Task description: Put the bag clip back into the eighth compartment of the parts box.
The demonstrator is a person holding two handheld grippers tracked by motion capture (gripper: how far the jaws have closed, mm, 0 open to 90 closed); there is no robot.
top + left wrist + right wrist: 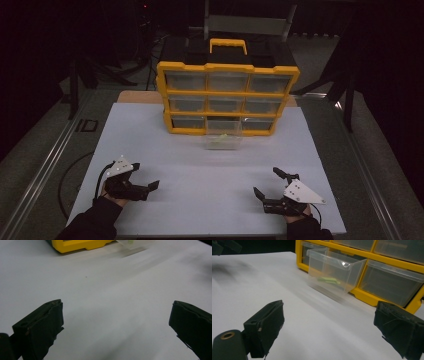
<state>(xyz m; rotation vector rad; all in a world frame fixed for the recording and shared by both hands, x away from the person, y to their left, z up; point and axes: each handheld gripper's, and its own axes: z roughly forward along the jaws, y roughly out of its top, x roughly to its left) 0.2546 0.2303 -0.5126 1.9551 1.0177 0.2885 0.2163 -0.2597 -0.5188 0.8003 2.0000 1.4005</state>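
While both the left gripper [146,175] and right gripper [265,183] rest low in the high view, jaws apart and empty, the clear plastic drawer [222,140] holding a green piece [328,280] sits pulled out at centre before the yellow organiser [227,98] on the white table [200,185], so the next move is probably reaching forward to it

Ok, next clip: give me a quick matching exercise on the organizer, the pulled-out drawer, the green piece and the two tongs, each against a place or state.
Things:
1. organizer
2. drawer
3. green piece
4. left tongs
5. right tongs

Places or states:
A. inside the clear drawer
B. open, near left of table
C. yellow frame, far side of table
D. open, near right of table
E. pulled out, bottom row

Pairs: 1-C, 2-E, 3-A, 4-B, 5-D
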